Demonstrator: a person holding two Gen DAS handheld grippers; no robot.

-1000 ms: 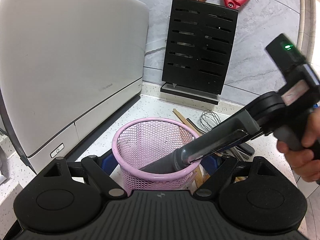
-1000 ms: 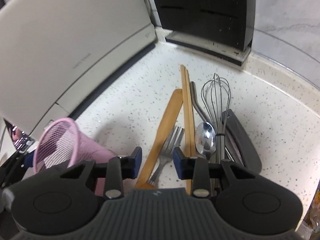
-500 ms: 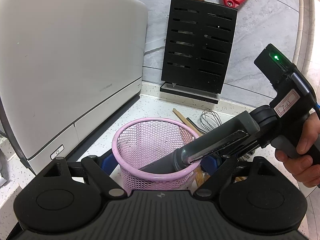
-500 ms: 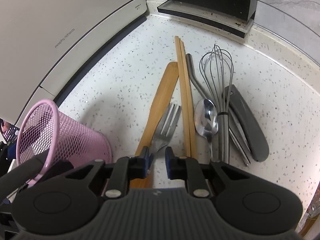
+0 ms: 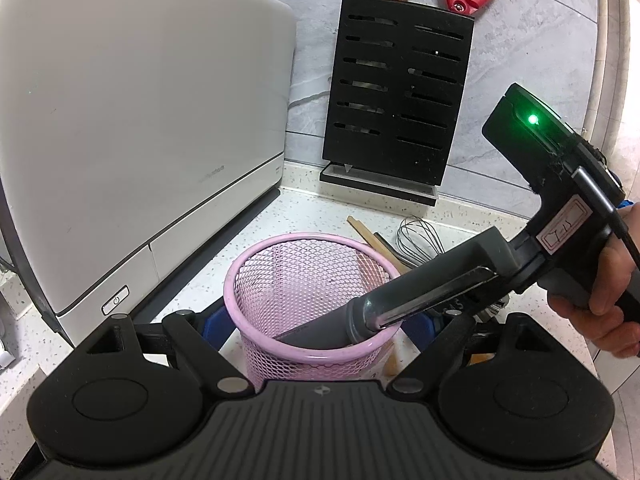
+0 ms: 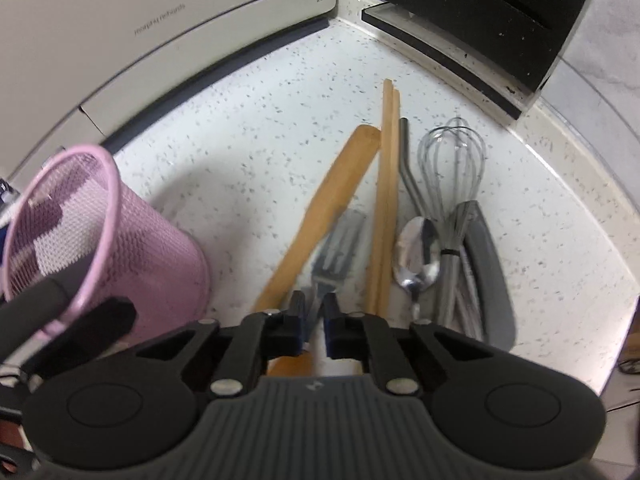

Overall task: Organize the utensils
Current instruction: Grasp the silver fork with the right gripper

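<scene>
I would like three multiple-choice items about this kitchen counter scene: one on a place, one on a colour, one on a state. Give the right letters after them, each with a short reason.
1. Where does the whisk lie?
A. inside the mesh cup
B. on the counter, beside the spoon
C. in the knife block

2. What colour is the mesh cup?
A. pink
B. green
C. black

3. What is the state of the right gripper?
A. wide open above the whisk
B. closed on the chopsticks
C. closed on the fork's handle

Answers:
1. B: the whisk rests on the counter, right of the spoon.
2. A: its wire mesh and rim are pink in both views.
3. C: its jaws have just been closing and now pinch the handle of the fork.
</scene>
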